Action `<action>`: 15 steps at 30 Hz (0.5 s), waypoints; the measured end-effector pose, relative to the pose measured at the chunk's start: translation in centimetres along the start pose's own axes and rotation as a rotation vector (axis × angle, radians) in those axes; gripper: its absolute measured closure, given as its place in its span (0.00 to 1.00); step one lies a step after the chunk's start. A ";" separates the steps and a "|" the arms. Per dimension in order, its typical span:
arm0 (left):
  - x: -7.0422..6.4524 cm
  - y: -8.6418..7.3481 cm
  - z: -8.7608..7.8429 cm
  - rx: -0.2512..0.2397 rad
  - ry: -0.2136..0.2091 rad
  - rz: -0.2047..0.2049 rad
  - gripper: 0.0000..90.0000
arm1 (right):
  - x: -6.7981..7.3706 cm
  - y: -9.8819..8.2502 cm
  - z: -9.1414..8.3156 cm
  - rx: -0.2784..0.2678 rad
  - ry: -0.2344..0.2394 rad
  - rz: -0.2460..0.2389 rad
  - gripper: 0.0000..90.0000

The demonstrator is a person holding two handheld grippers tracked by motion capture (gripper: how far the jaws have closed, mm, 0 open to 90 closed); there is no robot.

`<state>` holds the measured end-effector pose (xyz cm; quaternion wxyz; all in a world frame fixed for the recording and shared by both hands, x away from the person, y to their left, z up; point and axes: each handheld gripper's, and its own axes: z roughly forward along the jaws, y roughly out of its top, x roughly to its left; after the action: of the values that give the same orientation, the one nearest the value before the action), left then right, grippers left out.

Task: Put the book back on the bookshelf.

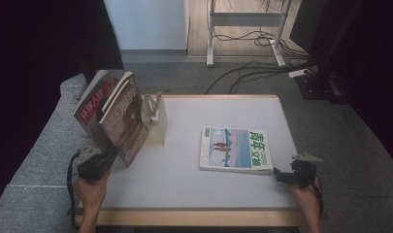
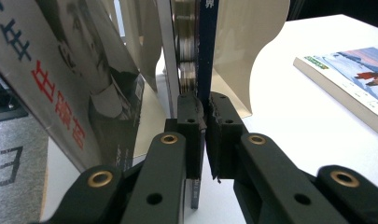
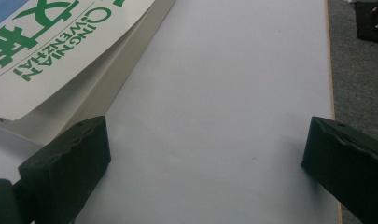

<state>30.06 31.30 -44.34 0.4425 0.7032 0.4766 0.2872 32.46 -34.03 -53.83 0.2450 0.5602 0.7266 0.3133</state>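
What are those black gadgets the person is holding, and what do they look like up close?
Each hand grips a black tool: the left gripper has two chunky black jaws on arms with brass-ringed pivots, the right gripper carries a grey three-cornered plate. Black cables trail from both. Forearms are bare, no sleeves.

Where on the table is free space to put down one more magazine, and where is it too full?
Free: the table strip along the near edge, between the two grippers, and the stretch between the white bookend and the flat green-titled magazine. Crowded: the far-left corner, where the left gripper clamps a dark magazine leaning beside a red one.
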 end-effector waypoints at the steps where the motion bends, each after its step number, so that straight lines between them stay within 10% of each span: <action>1: 0.0 0.1 0.1 0.002 0.003 0.003 0.93 | 0.0 0.0 0.0 0.000 0.000 0.000 0.00; 15: 0.3 1.3 2.2 0.013 0.006 -0.011 0.94 | 0.0 0.0 0.0 0.001 0.001 0.001 0.00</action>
<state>32.53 30.58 -44.19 0.4380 0.7029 0.4835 0.2836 32.48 -34.04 -53.83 0.2443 0.5605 0.7265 0.3135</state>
